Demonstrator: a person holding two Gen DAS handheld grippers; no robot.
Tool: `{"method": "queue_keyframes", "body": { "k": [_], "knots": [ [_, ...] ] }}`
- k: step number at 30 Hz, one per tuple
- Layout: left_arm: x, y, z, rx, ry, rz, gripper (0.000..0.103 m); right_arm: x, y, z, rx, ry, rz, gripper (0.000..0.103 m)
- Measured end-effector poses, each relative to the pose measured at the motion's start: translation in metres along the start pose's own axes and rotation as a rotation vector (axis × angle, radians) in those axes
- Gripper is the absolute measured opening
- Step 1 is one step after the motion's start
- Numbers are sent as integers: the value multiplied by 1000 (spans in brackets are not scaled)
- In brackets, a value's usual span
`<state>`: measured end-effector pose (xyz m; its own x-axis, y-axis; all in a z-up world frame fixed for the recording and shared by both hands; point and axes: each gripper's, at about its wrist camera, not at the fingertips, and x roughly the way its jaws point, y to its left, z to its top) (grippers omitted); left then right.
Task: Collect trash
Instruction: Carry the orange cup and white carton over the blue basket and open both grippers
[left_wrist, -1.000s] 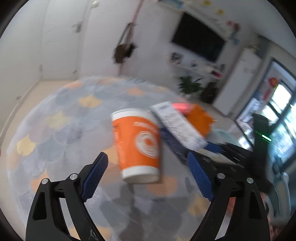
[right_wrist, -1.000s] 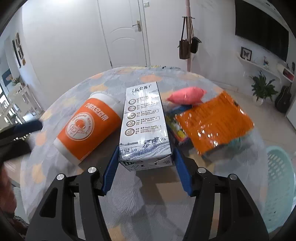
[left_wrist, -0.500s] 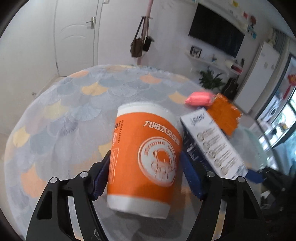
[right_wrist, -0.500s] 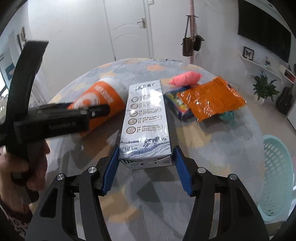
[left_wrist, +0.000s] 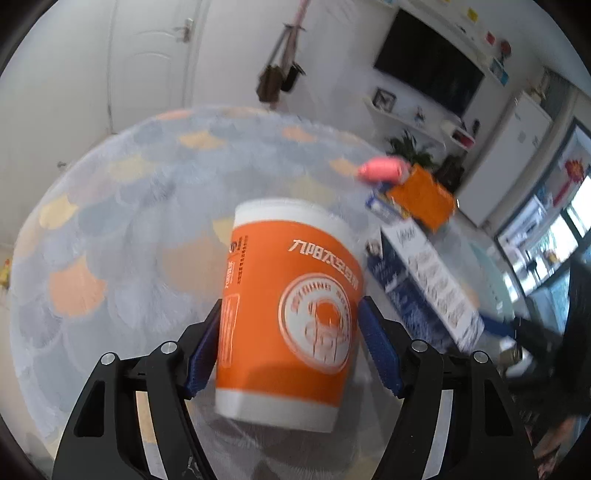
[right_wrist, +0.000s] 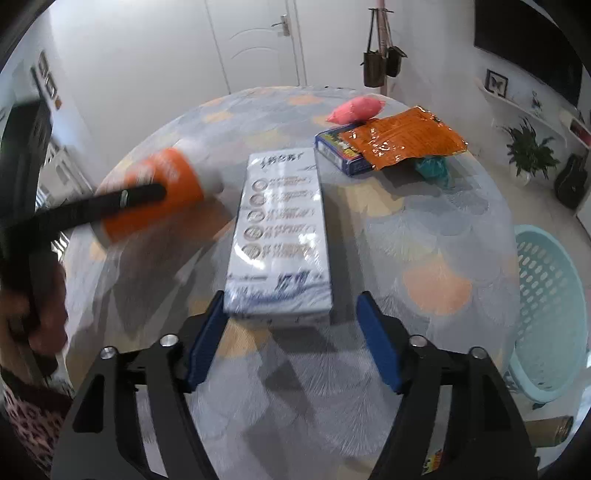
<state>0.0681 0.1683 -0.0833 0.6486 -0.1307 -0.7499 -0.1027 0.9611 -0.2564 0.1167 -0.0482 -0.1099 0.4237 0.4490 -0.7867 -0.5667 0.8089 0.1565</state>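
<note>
Left wrist view: the left gripper (left_wrist: 288, 350) is closing on the orange paper cup (left_wrist: 291, 291), both blue pads pressing its lower sides, so it is holding the cup. The cup is tipping with its base toward the camera and looks lifted off the round table (left_wrist: 110, 229), though blur makes that a judgement. Just right of the cup the long white milk carton (left_wrist: 424, 280) is lying on the table; beyond the carton the orange foil bag (left_wrist: 421, 199) and pink pouch (left_wrist: 380, 170) are sitting. A second ago these jaws were wide with the cup lying ahead of them; half a second ago they were already pinching it.

Right wrist view: the right gripper (right_wrist: 291, 332) is standing wide open, its left pad touching or nearly touching the carton's (right_wrist: 282, 236) near corner and its right pad well clear. It is gripping nothing. Left of the carton the cup (right_wrist: 159, 192) is blurring in the other tool's grasp. Beyond the carton the foil bag (right_wrist: 402, 140) is overlapping a blue box (right_wrist: 340, 151), with the pouch (right_wrist: 356, 109) behind and a teal wad (right_wrist: 432, 166) beside. The pale green basket (right_wrist: 546, 310) is standing on the floor right of the carton; nothing visible inside. In the earlier frames these jaws were clamping the carton; now they are releasing it.

Progress: early. One item is in hand, none binned, five to go.
</note>
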Motion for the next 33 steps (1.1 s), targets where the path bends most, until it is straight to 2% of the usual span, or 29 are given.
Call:
{"method": "queue_keyframes", "body": {
  "k": [4, 7, 10, 11, 13, 17, 22, 26, 33],
  "knots": [
    [4, -10, -3, 50, 8, 47, 72, 8, 4, 19, 13, -21, -14, 69],
    [12, -15, -1, 52, 28, 62, 72, 20, 8, 34, 17, -9, -21, 69],
    [12, -17, 0, 41, 14, 74, 69, 32, 11, 43, 23, 10, -32, 69],
    [11, -17, 0, 37, 9, 67, 69, 35, 13, 44, 24, 17, -37, 69],
    [6, -17, 1, 32, -11, 50, 69, 38, 17, 45, 10, 26, -40, 51],
    [-11, -21, 9, 22, -86, 19, 68, 27, 16, 46, 1, -28, -51, 51],
    [-26, -34, 26, 15, -171, -60, 68, -6, -2, 52, 45, -115, -48, 51],
    [-24, -59, 42, 28, -193, -122, 68, -33, -29, 55, 86, -178, -79, 51],
    [-6, -127, 66, 114, -204, -205, 69, -69, -90, 46, 179, -241, -180, 51]
  ]
}}
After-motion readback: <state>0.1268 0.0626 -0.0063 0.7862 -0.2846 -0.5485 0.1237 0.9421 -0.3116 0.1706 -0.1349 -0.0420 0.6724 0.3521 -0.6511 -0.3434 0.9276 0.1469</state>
